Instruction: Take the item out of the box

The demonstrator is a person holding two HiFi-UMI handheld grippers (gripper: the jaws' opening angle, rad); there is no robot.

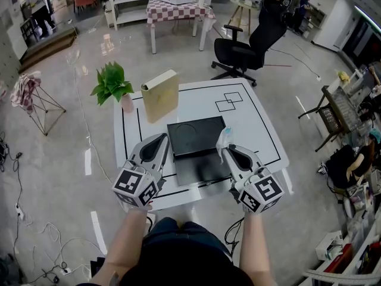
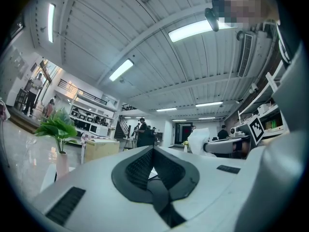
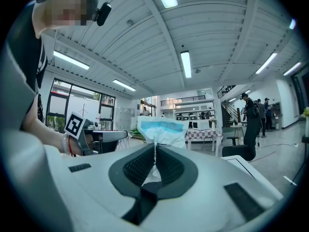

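Observation:
A flat black box (image 1: 195,134) lies in the middle of the white table (image 1: 256,124), with a second dark panel (image 1: 202,170) on its near side. My right gripper (image 1: 227,150) (image 3: 154,148) is at the box's right edge, shut on a small white packet with blue print (image 1: 224,137) (image 3: 161,129) that sticks up above the jaws. My left gripper (image 1: 161,139) (image 2: 153,151) is at the box's left edge, shut with nothing between its pads. The packet (image 2: 200,140) also shows in the left gripper view.
A beige box (image 1: 160,95) stands upright at the table's back left, beside a potted plant (image 1: 112,83). A black office chair (image 1: 241,51) is behind the table. Cables lie on the floor at left. Other tables and people are far back.

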